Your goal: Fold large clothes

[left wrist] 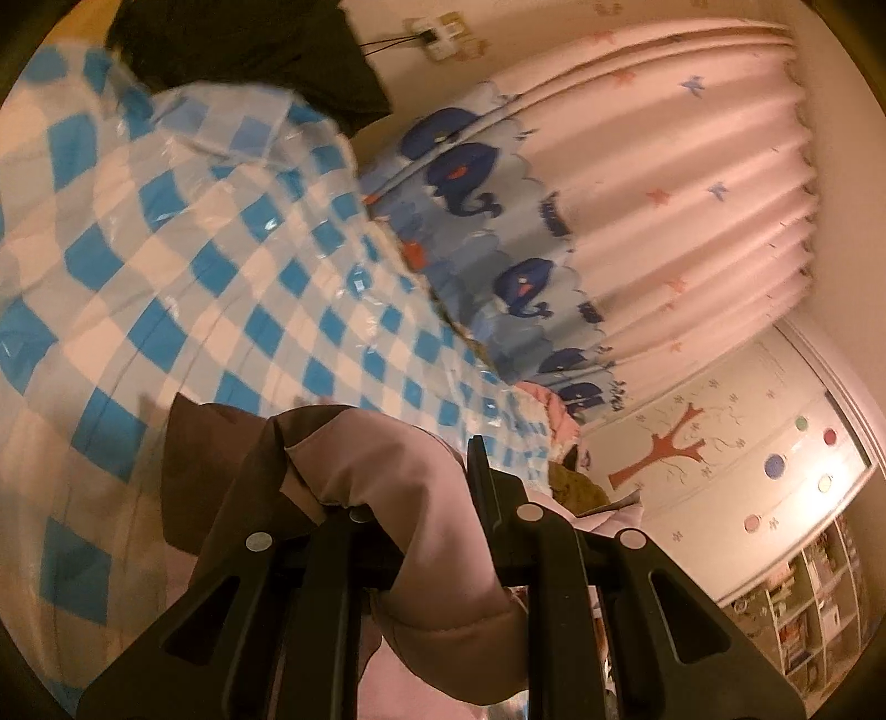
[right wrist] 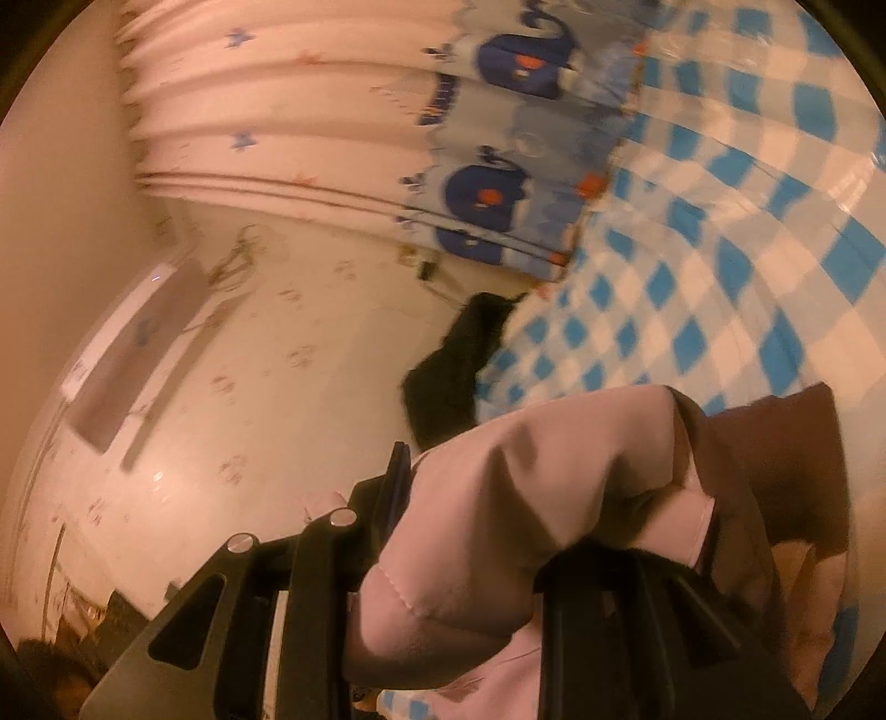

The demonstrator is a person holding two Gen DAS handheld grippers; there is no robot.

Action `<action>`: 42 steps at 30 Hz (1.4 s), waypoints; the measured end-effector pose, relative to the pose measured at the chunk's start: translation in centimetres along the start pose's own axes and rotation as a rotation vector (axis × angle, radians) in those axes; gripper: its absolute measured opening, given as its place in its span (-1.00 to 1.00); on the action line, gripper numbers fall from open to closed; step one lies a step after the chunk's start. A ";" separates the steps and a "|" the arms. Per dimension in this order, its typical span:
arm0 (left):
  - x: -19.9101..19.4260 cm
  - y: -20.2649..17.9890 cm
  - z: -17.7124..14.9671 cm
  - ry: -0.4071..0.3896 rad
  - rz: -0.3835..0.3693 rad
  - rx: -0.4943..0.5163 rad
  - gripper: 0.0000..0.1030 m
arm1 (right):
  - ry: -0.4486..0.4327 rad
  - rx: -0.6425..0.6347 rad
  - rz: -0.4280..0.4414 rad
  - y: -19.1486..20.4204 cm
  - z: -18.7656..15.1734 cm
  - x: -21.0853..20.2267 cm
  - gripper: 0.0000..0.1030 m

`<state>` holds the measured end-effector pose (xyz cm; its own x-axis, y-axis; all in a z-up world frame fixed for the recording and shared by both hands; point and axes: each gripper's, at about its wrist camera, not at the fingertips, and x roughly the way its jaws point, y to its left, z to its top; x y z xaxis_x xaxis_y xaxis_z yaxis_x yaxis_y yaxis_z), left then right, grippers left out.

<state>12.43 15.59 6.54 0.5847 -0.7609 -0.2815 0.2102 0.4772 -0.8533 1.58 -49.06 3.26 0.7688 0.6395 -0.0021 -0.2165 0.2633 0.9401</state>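
Note:
A large pink padded garment with a brown lining (left wrist: 387, 471) is bunched between the black fingers of my left gripper (left wrist: 415, 498), which is shut on it and holds it above the blue-and-white checked bed cover (left wrist: 221, 266). In the right wrist view the same pink garment (right wrist: 526, 498) fills the jaws of my right gripper (right wrist: 554, 515), shut on its folded edge, with the brown lining (right wrist: 775, 459) hanging to the right. The right finger of each gripper pair is partly hidden by cloth.
A dark garment (left wrist: 249, 50) lies at the bed's far edge, also in the right wrist view (right wrist: 459, 365). A pink curtain with a blue whale border (left wrist: 637, 194) hangs beside the bed. A wall with a tree decal (left wrist: 664, 448) and shelves (left wrist: 803, 598) stand beyond.

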 end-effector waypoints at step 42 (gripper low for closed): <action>25.0 -4.3 -7.6 0.467 0.328 0.559 0.61 | 0.387 -0.671 -0.875 -1.6 -4.1 19.0 0.85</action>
<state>20.17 -8.87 -0.18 0.3222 -0.5897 -0.7405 0.5181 0.7646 -0.3835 14.02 -34.36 0.33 0.6032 0.1982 -0.7726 -0.0674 0.9778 0.1982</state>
